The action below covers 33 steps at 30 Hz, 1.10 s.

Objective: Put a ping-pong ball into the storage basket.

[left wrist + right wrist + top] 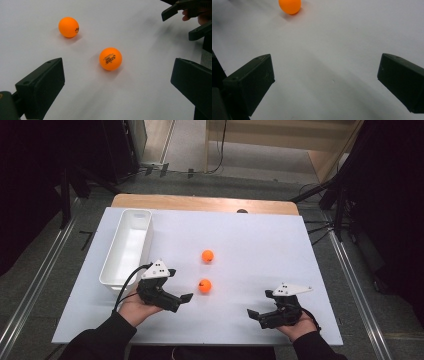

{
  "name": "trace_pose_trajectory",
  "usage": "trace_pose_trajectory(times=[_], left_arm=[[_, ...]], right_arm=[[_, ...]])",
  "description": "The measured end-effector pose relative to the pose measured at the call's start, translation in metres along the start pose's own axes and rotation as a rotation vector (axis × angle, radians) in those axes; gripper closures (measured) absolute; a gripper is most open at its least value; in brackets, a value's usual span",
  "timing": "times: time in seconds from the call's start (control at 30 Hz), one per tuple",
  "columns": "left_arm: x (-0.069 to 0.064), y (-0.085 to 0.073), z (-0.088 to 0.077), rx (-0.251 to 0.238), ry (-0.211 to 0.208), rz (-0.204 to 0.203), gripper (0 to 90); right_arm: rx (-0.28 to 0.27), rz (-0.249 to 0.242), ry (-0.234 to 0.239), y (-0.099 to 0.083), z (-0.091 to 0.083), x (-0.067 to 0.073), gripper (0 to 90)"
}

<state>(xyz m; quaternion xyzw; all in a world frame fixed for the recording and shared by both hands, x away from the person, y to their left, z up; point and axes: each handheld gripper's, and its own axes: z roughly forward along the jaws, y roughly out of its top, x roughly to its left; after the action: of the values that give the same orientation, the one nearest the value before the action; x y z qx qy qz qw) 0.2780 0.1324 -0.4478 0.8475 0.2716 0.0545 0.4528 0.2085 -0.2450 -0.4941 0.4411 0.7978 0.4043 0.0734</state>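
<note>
Two orange balls lie on the white table. The nearer ball (205,286) (110,59) sits just ahead of my left gripper (182,284) (117,83), which is open with its jaws wide apart and nothing between them. The farther ball (207,255) (68,27) rests a little beyond it. My right gripper (258,303) (325,72) is open and empty near the front right of the table, and it also appears in the left gripper view (181,22). One orange ball (290,5) lies well ahead of its jaws.
A long white bin (111,265) stands along the table's left side, just behind my left hand. The white table top (260,245) ends at a wooden strip (200,202) at the back. Metal rails run along the floor on both sides.
</note>
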Motion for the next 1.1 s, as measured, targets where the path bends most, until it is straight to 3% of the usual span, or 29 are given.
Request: trace_pose_trajectory(times=[1.1], left_arm=[[0.004,0.025,0.029,-0.036,0.030,-0.008,0.0]], right_arm=[[0.000,-0.003,-0.007,0.000,0.000,-0.002,0.0]])
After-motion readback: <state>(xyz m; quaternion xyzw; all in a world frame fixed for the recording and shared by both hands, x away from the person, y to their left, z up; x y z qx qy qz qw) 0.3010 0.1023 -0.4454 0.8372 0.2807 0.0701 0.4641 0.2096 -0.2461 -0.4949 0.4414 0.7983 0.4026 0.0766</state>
